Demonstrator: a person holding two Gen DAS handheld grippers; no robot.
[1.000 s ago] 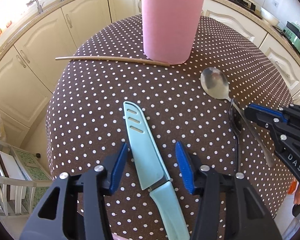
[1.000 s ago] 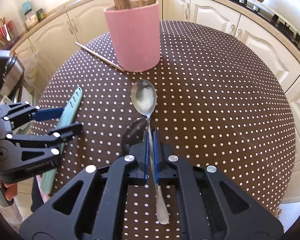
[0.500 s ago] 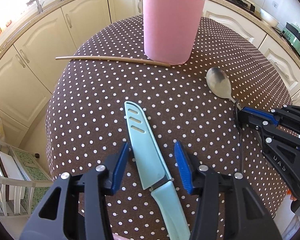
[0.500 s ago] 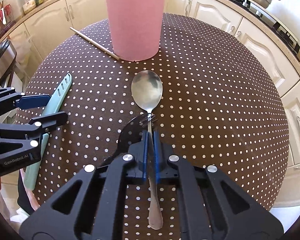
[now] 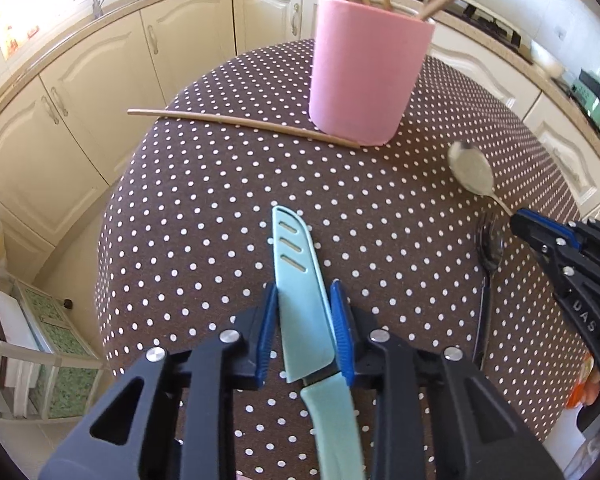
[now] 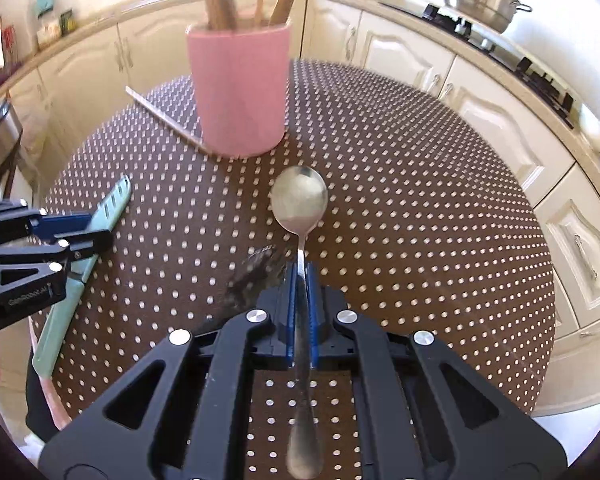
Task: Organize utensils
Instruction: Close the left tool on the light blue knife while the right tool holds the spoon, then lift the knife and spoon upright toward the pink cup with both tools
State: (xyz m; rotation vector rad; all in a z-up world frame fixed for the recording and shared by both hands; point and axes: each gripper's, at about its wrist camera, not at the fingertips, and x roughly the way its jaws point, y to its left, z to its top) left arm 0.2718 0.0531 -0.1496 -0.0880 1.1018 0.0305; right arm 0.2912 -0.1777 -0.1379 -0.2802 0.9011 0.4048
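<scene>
Across your brown polka-dot table (image 5: 204, 200), your left claw (image 5: 304, 336) pinches the sheathed mint-green knife (image 5: 300, 280); your right claw (image 6: 300, 312) clamps the steel spoon (image 6: 300, 200), raised before the pink utensil holder (image 6: 240, 92).

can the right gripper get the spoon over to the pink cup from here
Probably yes. The right gripper is shut on the spoon, and only bare tablecloth lies between it and the pink cup.

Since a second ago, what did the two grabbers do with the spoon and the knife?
The left gripper closed in on the sheathed knife. The right gripper, already shut on the spoon, lifted it off the table toward the pink cup. The cup and loose chopstick stayed put.
</scene>
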